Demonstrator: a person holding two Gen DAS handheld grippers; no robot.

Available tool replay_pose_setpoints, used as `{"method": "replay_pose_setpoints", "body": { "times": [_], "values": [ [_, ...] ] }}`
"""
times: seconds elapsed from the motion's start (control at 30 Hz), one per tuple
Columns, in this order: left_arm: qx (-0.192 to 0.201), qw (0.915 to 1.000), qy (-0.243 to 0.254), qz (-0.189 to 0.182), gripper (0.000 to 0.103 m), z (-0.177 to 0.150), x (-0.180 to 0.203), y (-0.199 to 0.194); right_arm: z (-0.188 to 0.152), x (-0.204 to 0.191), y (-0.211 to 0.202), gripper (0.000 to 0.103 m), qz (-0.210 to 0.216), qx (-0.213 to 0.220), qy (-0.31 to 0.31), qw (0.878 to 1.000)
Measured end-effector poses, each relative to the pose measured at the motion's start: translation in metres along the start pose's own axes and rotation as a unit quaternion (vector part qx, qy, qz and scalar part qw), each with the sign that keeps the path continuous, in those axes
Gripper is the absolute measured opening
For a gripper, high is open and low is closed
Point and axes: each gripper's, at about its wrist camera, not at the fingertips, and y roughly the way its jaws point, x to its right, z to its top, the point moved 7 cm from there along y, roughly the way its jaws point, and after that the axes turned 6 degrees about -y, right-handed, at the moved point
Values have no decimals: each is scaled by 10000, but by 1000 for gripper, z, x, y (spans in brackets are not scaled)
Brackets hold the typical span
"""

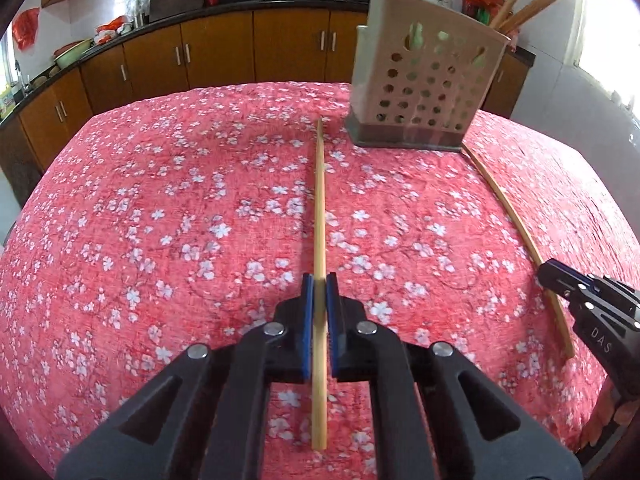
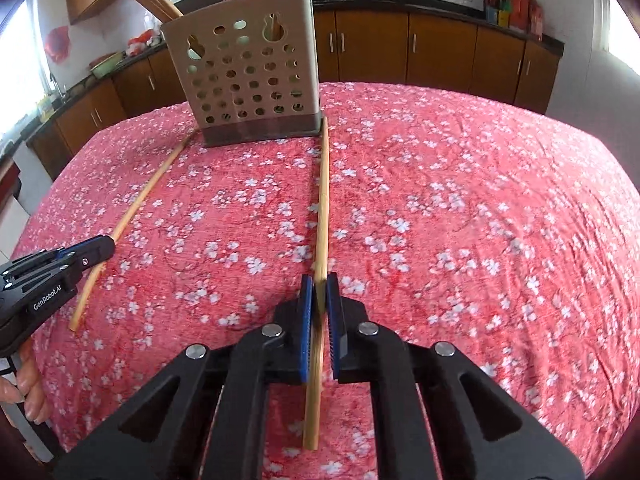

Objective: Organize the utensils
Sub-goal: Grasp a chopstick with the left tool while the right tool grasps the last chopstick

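On the floral tablecloth [image 1: 160, 200] the perforated holder [image 1: 428, 92] already has several chopsticks standing in it (so the job looks partly done). Two remain: the left gripper [image 1: 320, 284] is pinched on one chopstick [image 1: 319, 200], the right gripper [image 2: 320, 284] on the other chopstick [image 2: 323, 200], whose tip touching the holder's base only the right view shows.

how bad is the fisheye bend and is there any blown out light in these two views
Left wrist view: strong barrel bend, the red floral tablecloth bulges and the right bamboo chopstick curves; window glare at the right edge. Right wrist view: same bulge, blown-out windows at both edges, slight blur on the beige perforated plastic utensil holder.
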Motion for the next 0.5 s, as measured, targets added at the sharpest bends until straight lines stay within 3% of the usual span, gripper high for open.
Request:
{"method": "replay_pose_setpoints", "body": {
  "times": [0.27, 0.5],
  "values": [
    [-81, 9992, -284, 256, 8, 25, -41, 12, 23, 49, 19, 7, -455, -142, 280, 9985],
    [44, 9994, -211, 253, 10, 40, -54, 22, 39, 65, 34, 9, -487, -62, 350, 9982]
  ]
}}
